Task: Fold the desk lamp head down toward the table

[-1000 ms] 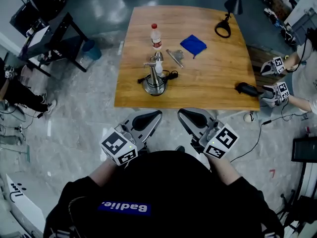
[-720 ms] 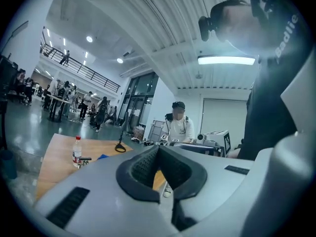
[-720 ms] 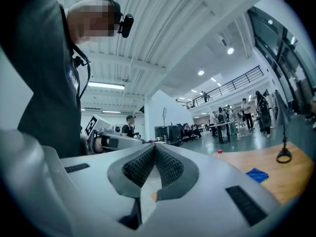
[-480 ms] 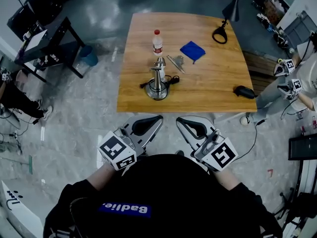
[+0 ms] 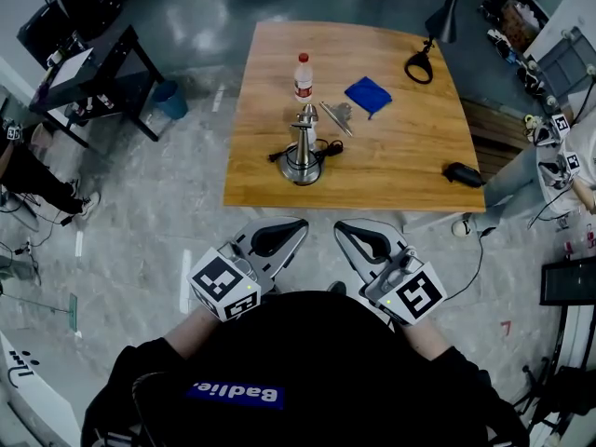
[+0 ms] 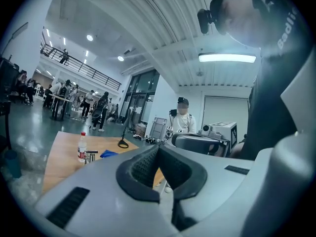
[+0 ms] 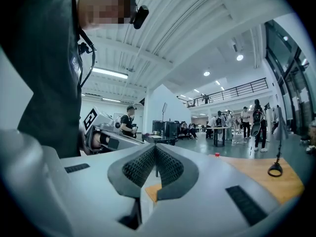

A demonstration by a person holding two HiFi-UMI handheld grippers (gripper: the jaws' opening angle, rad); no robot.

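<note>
A silver desk lamp [image 5: 304,147] with a round base, an upright post and a black cord stands on the wooden table [image 5: 391,147], near its front edge. In the left gripper view it shows small beside the bottle, silver lamp [image 6: 90,157]. Both grippers hang close to my body, short of the table and well apart from the lamp. My left gripper [image 5: 289,229] [image 6: 158,149] is shut with nothing in it. My right gripper [image 5: 352,233] [image 7: 154,149] is shut and empty too, and they point toward each other.
Behind the lamp stand a plastic bottle [image 5: 303,75] with a red cap, a small metal tool [image 5: 333,115] and a blue cloth [image 5: 368,95]. A black cone-headed lamp [image 5: 430,47] occupies the far right corner. A black mouse-like object [image 5: 463,174] lies front right. Another person [image 5: 568,161] stands at the right.
The right gripper has rolled so its marker cube sits flatter. The other person's grippers have drawn back from the black object toward the right edge. The table has shifted a little in view.
</note>
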